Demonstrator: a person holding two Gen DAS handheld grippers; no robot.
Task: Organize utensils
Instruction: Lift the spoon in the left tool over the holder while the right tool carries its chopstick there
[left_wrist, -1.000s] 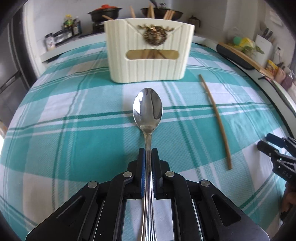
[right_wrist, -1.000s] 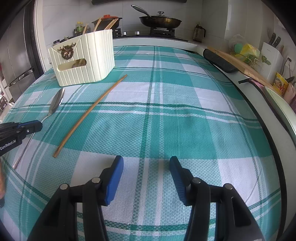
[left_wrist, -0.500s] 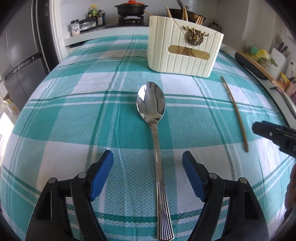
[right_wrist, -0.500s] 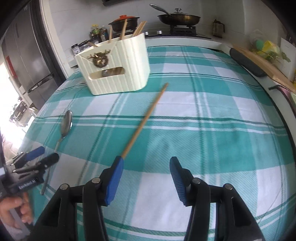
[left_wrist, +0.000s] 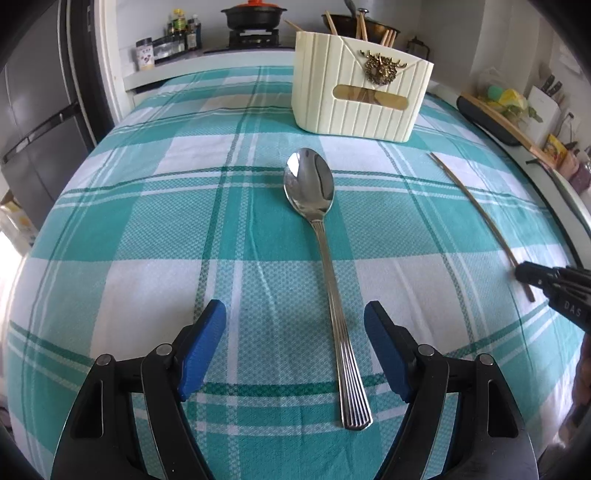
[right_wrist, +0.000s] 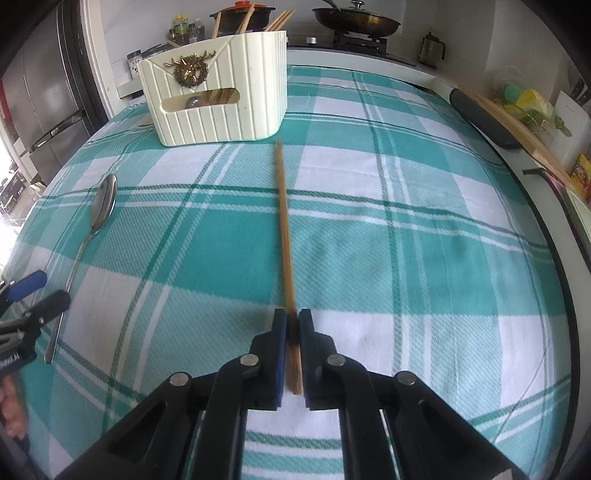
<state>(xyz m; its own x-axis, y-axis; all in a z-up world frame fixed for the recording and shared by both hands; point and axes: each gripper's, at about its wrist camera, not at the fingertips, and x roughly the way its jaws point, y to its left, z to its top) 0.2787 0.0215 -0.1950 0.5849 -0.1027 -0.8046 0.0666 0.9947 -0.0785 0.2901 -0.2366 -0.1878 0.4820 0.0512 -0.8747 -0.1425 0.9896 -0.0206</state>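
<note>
Item: chopstick (right_wrist: 283, 229), bamboo, single. Lies lengthwise on the checked tablecloth (right_wrist: 406, 258) covering the surface, far tip just beside the front corner of the cream utensil holder (right_wrist: 218, 92). Near end sits between the pads of the right claw (right_wrist: 293, 325), which is closed down to the stick's width; whether the stick is already off the cloth cannot be told, since that end is blurred.

Item: spoon (left_wrist: 321, 258), steel, ribbed handle. Flat on the cloth, bowl towards the holder, handle between the widely parted fingers of the left claw (left_wrist: 295, 332), which grips nothing.

Holder contents: several chopsticks upright at the back, something round and metallic behind the front slot.

Handling note: the grip is at the extreme end, so the long stick will likely droop or swing. Lift slowly, tip it upright, and lower it thin end first among the other chopsticks.
</note>
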